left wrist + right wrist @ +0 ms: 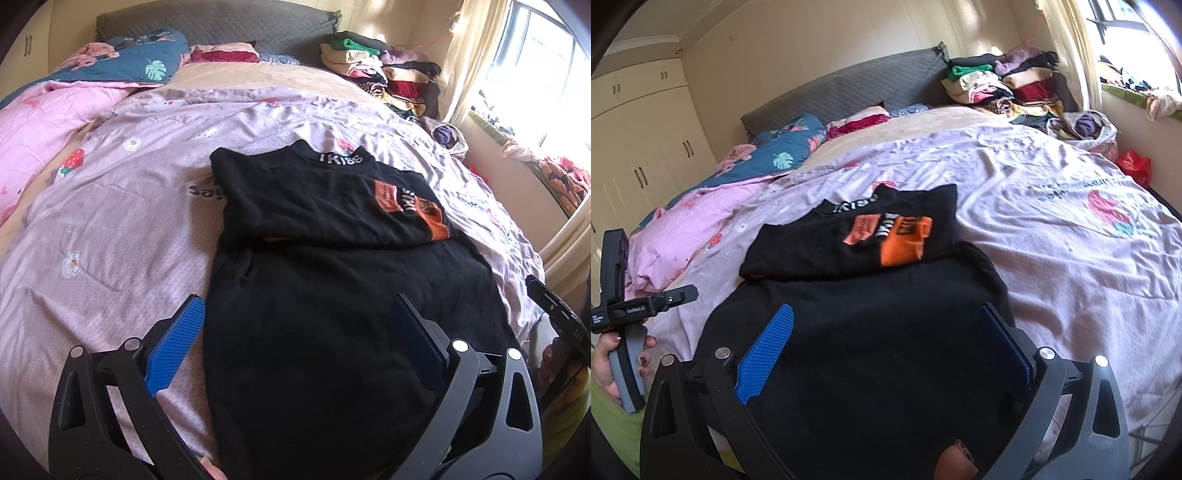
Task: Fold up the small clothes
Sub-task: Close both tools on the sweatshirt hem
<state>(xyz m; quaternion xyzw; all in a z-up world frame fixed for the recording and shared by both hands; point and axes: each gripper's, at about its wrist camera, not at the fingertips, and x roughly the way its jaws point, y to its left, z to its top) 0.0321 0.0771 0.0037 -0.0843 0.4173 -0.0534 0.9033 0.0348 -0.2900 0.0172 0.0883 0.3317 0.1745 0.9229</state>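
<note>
**Black T-shirt half folded on a bed, both grippers open above its near edge**

Left wrist view: the left gripper (295,339) is spread wide and holds nothing. Directly ahead of it and under it lies a black T-shirt (332,302) on a pale lilac bedspread (110,236). The shirt's far part is doubled back toward the gripper, so an orange print (410,206) and white collar lettering face up. The gripper's left pad (177,343) hovers over bedspread just beside the shirt's left edge; the other is over black cloth. This position probably suits taking the near hem for another fold.

Right wrist view: the right gripper (884,347) is also wide open and empty, with both pads over the shirt's near part. The folded-back section lies ahead. Far ahead to the right sits a pile of folded clothes (1008,85) by the headboard, likely where finished pieces go. The left gripper's handle appears at far left.
</note>
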